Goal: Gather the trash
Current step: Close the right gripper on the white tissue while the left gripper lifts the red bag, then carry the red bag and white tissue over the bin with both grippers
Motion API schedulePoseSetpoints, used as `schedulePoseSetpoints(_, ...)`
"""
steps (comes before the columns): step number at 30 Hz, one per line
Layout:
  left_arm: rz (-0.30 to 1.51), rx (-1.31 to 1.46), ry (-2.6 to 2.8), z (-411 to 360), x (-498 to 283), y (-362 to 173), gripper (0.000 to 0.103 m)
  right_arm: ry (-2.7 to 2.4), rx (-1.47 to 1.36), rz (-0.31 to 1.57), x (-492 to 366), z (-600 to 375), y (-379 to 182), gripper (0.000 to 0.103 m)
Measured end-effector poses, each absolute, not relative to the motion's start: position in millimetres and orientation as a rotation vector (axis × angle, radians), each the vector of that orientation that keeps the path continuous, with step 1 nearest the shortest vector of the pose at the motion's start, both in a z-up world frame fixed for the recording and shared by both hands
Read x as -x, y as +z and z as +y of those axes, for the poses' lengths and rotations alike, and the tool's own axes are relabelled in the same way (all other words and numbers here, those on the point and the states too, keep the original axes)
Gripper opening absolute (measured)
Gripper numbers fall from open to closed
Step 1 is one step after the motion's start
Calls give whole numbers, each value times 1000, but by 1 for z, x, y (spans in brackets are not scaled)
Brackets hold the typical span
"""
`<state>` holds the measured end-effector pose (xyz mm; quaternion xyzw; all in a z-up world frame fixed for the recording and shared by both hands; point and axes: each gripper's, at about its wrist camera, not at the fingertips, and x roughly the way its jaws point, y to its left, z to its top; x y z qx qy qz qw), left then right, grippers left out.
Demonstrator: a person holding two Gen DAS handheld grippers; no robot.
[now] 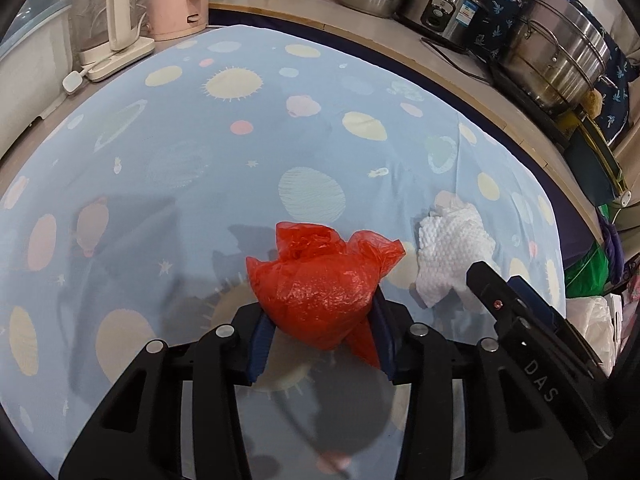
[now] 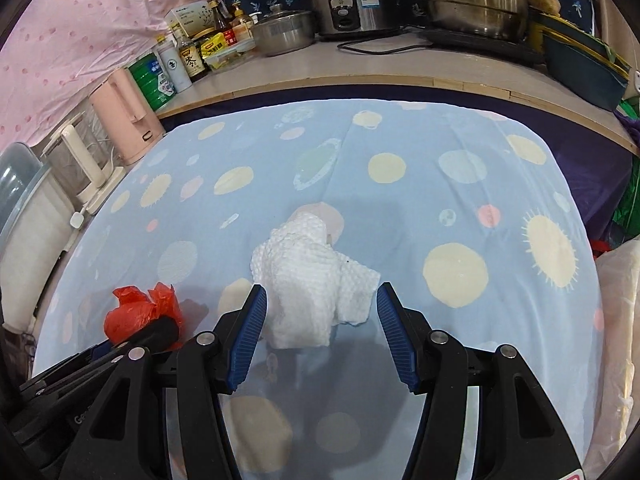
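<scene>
The crumpled white paper towel (image 2: 310, 280) lies on the blue planet-print cloth (image 2: 440, 208) directly between the right gripper (image 2: 322, 332)'s 2 spread pads, which stand clear of it on either side; its long axis runs away from the fingers. The left gripper (image 1: 320, 338) is clenched on the red plastic bag (image 1: 316, 284), just left of the towel. No trash bin is visible, though a pale bag at the right edge may serve.

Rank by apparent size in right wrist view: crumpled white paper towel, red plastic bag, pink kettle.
1. crumpled white paper towel, though it sits nearest the lens.
2-3. red plastic bag and pink kettle: look alike; bag partly hidden by the left gripper, unranked.
</scene>
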<state>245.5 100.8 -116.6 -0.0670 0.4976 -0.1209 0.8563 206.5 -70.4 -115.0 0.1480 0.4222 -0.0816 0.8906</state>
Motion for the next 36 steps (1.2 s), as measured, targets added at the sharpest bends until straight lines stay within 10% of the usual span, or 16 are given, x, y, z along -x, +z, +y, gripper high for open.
schedulePoseSetpoints(12,1034,145,-258,104,-241,-110,41,-155,-307,895,-204,-68,-117,9)
schedulePoseSetpoints(36,890,-2,-428,14,-168,-33,41,-307,-410,612,-83,-158,-12,8)
